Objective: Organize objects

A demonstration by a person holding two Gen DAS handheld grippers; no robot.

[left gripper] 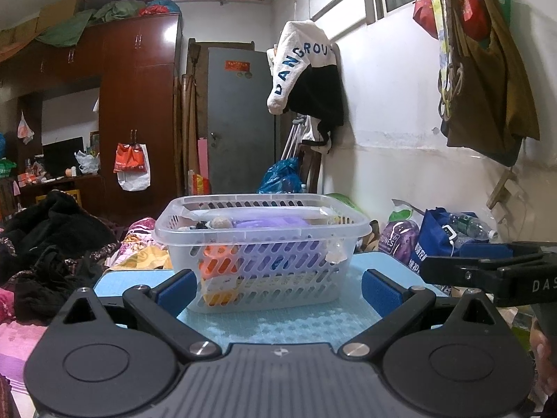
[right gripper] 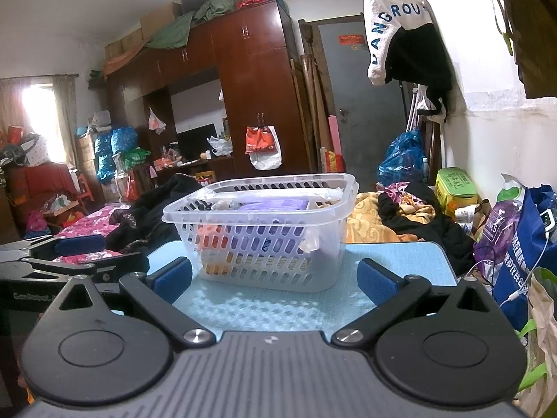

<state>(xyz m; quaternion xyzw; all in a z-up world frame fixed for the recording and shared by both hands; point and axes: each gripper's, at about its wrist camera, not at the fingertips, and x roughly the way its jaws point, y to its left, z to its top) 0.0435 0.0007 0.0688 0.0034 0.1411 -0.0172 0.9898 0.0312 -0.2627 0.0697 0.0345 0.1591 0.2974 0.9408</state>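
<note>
At twelve o'clock from both of my grippers, on the pale blue table (left gripper: 289, 317), stands the clear slotted basket (left gripper: 264, 244), near my fingertips but not touching them.

Going left to right in the left wrist view: my left gripper (left gripper: 276, 287) has its blue-padded fingers (left gripper: 175, 287) spread wide and holding nothing, and the basket sits in the gap between them and beyond. Through the basket wall I see an orange item (left gripper: 216, 256) at the lower left; a purple packet (left gripper: 268, 224) lies on top near the rim. Something small and crinkly hangs on the outside of the right wall; I cannot tell what it is. At three o'clock my right gripper (left gripper: 487, 264) comes in from the side. In its own view its fingers stand equally far apart and empty.

I judge the basket to be thin, springy plastic: light in itself, made somewhat heavier by its load, and apt to flex or slip if squeezed on the slotted walls. The rolled rim (right gripper: 264, 214) looks the stiffest part, so I would pinch it, ideally one gripper on each short side to stop tipping.

Readable writing: "DANGROU" in blue letters on the white hanging garment (left gripper: 301, 59) at twelve o'clock, "RUNES" on a purple bag (left gripper: 400, 242) at two o'clock, and "DAS" on the right gripper's body. The door's red notice is too small to read.
</note>
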